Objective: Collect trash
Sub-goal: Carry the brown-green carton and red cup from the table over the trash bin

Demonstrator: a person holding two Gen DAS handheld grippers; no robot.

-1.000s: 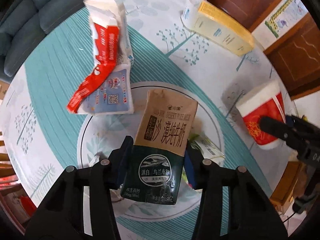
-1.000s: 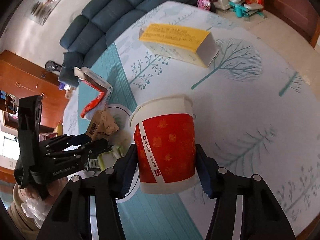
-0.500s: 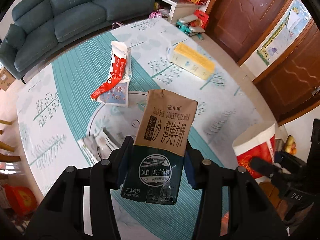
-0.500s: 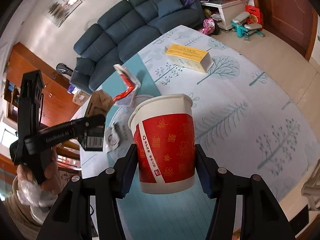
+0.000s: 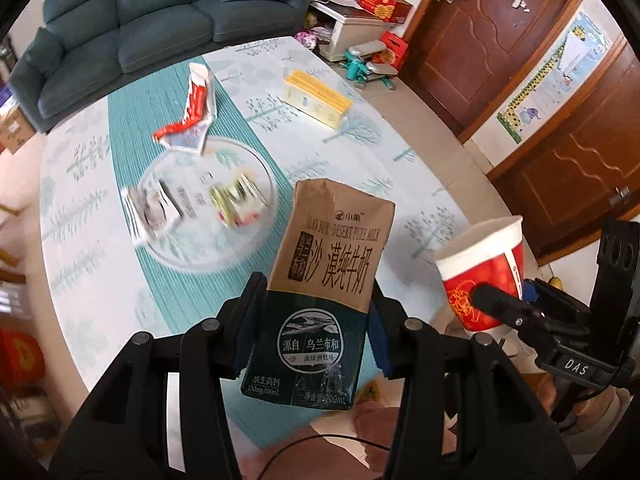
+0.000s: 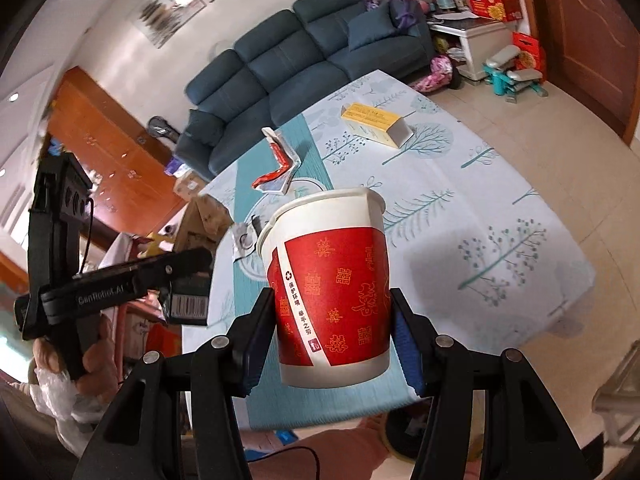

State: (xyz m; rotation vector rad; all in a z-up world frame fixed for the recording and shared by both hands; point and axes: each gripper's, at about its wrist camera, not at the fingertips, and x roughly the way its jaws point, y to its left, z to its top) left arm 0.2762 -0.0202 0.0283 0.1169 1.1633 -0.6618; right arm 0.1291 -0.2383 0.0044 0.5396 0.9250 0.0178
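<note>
My left gripper (image 5: 312, 324) is shut on a brown and dark green milk carton (image 5: 324, 292), held upright high above the table's near edge. My right gripper (image 6: 334, 336) is shut on a red and white paper cup (image 6: 332, 300), also lifted clear of the table. The cup (image 5: 484, 272) shows at the right in the left wrist view, the carton (image 6: 200, 264) at the left in the right wrist view. On the table (image 5: 400, 168) lie a torn red and white wrapper (image 5: 192, 116), a yellow box (image 5: 316, 98) and crumpled wrappers (image 5: 236, 204) on a glass plate (image 5: 264, 240).
A dark blue sofa (image 5: 132, 28) stands behind the table. Brown wooden doors (image 5: 500, 40) fill the right side, and a low white cabinet (image 6: 472, 48) with boxes stands near them. A hand holding a white plastic bag (image 6: 56, 400) appears at lower left in the right wrist view.
Both grippers have risen and drawn back from the table with the carton and the cup still held. The table now looks smaller and farther, and more of the room shows.
</note>
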